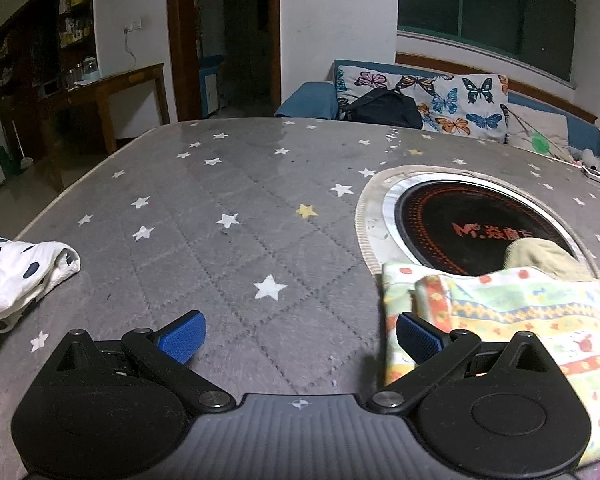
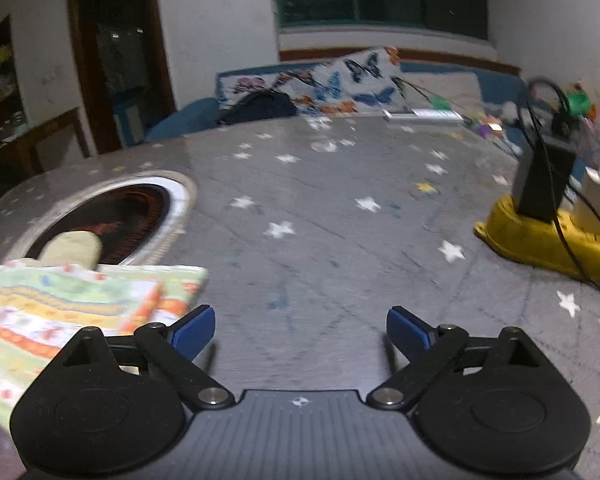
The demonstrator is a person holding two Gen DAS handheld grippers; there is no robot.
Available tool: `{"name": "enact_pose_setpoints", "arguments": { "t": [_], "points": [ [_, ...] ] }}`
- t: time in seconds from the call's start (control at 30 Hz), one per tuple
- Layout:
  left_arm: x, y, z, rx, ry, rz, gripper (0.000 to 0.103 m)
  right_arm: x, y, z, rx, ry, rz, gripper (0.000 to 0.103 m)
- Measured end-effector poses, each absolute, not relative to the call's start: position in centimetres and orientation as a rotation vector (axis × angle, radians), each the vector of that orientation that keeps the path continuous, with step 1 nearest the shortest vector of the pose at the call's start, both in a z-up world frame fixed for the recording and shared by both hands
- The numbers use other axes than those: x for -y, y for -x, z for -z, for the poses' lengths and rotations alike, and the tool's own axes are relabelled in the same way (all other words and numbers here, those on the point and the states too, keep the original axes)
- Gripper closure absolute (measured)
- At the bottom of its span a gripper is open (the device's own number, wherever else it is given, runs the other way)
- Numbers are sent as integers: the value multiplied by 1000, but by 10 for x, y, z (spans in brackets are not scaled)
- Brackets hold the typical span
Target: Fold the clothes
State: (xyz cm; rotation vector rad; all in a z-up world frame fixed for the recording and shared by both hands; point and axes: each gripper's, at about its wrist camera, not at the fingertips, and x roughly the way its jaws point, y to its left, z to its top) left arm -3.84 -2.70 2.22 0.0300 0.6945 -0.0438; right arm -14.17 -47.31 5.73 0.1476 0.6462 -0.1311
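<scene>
The left gripper (image 1: 298, 336) hovers with its blue pads spread wide, empty, over the grey star-print quilted table cover (image 1: 236, 208). The right gripper (image 2: 300, 330) is equally spread and empty. Between them lies the folded pastel striped cloth (image 1: 512, 312), apparently overlapping the round black inset hob (image 1: 472, 224). A white navy-dotted garment (image 1: 16, 272) sits far left.

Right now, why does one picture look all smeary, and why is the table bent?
Right wrist view: smeary from motion blur, worst on the yellow thing. Left wrist view: sharp, stars crisp. Both: the fisheye lens curves the table edge; window dark, lamp reflected in it.
</scene>
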Motion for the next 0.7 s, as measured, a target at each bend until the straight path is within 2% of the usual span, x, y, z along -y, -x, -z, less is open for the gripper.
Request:
{"name": "enact_pose_setpoints", "arguments": {
  "t": [0.23, 0.3, 0.53, 0.6, 0.7],
  "points": [
    [21, 46, -27, -709, -11, 55, 0, 400, 151, -95, -622, 29, -119, 13],
    [18, 47, -28, -714, -4, 54, 0, 368, 153, -102, -620, 101, -218, 17],
    [4, 52, -35, -715, 19, 50, 0, 264, 158, -104, -609, 313, -485, 26],
    [1, 53, -36, -725, 28, 53, 0, 245, 158, -101, -605, 360, -516, 36],
    [-2, 54, -38, -737, 38, 69, 0, 216, 159, -95, -598, 431, -564, 42]
  ]
}}
